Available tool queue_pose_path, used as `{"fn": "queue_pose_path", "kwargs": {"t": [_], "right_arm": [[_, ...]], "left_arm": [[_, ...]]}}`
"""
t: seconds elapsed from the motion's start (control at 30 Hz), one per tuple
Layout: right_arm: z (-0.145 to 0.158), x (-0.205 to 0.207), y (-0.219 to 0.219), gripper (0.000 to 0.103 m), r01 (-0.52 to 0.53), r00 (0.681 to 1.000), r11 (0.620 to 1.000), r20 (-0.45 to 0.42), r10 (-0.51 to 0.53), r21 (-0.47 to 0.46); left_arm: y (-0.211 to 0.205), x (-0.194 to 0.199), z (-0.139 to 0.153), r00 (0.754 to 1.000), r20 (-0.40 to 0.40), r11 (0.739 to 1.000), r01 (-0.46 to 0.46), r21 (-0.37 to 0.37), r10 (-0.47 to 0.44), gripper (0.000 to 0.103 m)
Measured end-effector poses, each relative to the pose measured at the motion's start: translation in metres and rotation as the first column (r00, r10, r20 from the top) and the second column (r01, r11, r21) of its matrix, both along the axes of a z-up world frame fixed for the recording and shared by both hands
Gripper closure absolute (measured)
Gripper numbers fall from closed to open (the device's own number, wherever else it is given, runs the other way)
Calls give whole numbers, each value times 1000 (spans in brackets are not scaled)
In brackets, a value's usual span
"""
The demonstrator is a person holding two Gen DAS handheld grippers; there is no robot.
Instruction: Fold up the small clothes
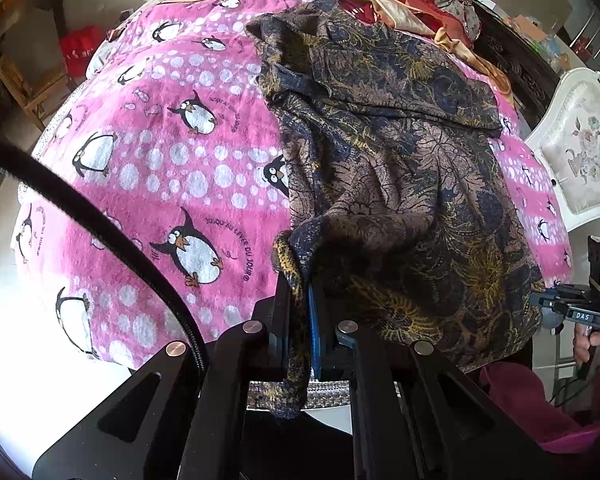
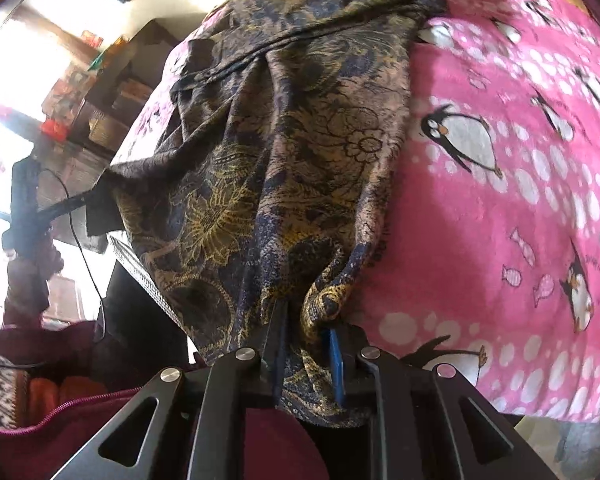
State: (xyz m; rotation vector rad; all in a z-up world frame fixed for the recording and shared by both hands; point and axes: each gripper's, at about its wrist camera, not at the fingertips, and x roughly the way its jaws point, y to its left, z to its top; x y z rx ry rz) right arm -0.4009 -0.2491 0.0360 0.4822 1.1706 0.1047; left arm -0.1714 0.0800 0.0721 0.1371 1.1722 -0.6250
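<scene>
Both grippers, left (image 1: 300, 320) and right (image 2: 306, 336), jaws clenched on the patterned garment's (image 1: 400, 168) near hem (bunched); garment runs lengthwise away toward the pink blanket's (image 1: 160, 160) far edge.

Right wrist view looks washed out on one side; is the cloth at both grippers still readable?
Right wrist: window glare blows out the left edge, slight blur on the pink blanket, patterned garment clear at the right gripper. Left wrist: even light, sharp cloth at the left gripper, fisheye bulge.
</scene>
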Motion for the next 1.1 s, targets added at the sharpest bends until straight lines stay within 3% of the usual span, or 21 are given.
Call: {"fn": "queue_pose_path", "kwargs": {"t": [0.03, 0.2, 0.33, 0.53, 0.73, 0.83, 1.0, 1.1], "right_arm": [[4, 1, 1, 98, 10, 1000, 1000, 16, -10, -13], [41, 2, -4, 98, 69, 987, 998, 146, -68, -1], [85, 11, -29, 98, 139, 943, 987, 292, -158, 84], [121, 45, -67, 98, 215, 877, 966, 408, -256, 143], [119, 109, -114, 98, 273, 857, 936, 385, -342, 222], [114, 144, -138, 98, 306, 851, 918, 361, -382, 251], [103, 198, -173, 98, 380, 834, 897, 338, -437, 223], [82, 229, -193, 98, 402, 849, 888, 271, -453, 224]], "left_arm": [[0, 0, 0, 1000, -3, 1000, 1, -5, -1, 97], [6, 3, 21, 1000, -9, 994, 22, -106, -23, 97], [10, 14, 49, 1000, 17, 980, 14, -199, -11, 97], [-5, 50, 78, 999, 47, 958, -9, -288, 24, 97], [-36, 109, 90, 997, 49, 943, -45, -329, 65, 97], [-57, 142, 90, 994, 68, 949, -66, -307, 91, 97], [-98, 195, 76, 990, 97, 966, -76, -247, 103, 97], [-117, 228, 57, 991, 79, 968, -89, -236, 111, 97]]}}
